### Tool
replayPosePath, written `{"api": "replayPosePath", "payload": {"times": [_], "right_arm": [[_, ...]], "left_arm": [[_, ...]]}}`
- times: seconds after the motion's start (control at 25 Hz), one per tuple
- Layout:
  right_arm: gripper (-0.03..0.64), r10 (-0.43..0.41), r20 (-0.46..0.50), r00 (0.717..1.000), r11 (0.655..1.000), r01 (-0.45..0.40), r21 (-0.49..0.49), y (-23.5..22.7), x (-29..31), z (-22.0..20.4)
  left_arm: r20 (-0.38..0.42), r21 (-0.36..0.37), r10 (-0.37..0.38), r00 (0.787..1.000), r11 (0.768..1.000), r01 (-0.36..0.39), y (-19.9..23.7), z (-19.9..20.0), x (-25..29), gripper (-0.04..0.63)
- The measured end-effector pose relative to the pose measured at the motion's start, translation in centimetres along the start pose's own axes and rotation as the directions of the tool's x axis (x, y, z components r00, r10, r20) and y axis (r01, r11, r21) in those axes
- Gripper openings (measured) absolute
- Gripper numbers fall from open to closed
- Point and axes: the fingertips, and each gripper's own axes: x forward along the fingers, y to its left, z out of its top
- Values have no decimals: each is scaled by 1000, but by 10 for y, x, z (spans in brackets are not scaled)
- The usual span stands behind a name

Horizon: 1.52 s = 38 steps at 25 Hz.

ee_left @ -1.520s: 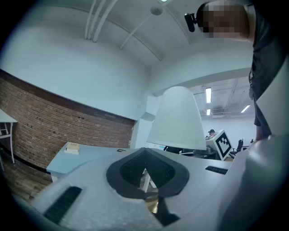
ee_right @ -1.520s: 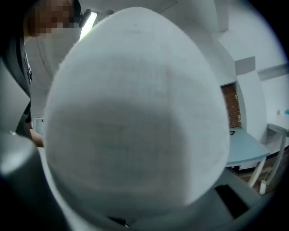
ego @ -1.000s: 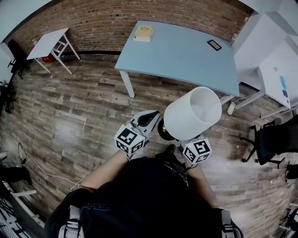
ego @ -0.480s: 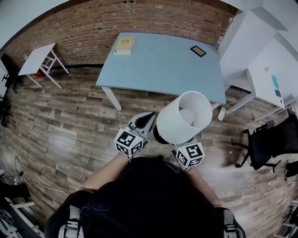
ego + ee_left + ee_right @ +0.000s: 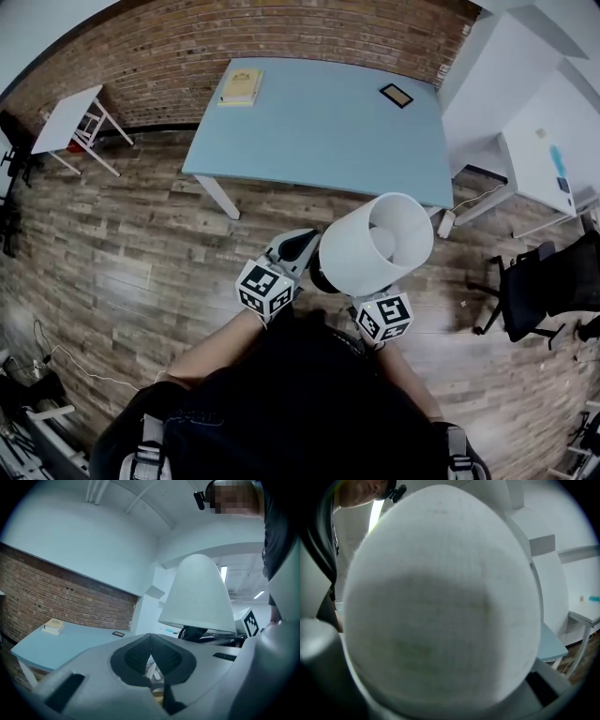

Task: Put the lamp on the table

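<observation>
Lamp (image 5: 375,246) at frame centre, aloft over wooden floor (image 5: 122,244), clamped in wide-set jaws of right gripper (image 5: 366,302). Left gripper (image 5: 298,246) just left of dark base, jaws together. Pale blue table (image 5: 319,131) upper centre, bearing book (image 5: 240,84) and small dark frame (image 5: 395,95). Brick wall (image 5: 281,28) behind.

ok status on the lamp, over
left gripper shut, empty; right gripper shut on lamp. lamp off floor, short of table. book and frame at far edge.
</observation>
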Motion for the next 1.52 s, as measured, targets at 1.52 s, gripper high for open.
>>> {"api": "replayPosePath", "payload": {"times": [1.52], "right_arm": [[117,-37,17,999,999,37,-7,-4,299,71]], "left_arm": [[-7,32,-89,996,995,89,291,78,47,9]]}}
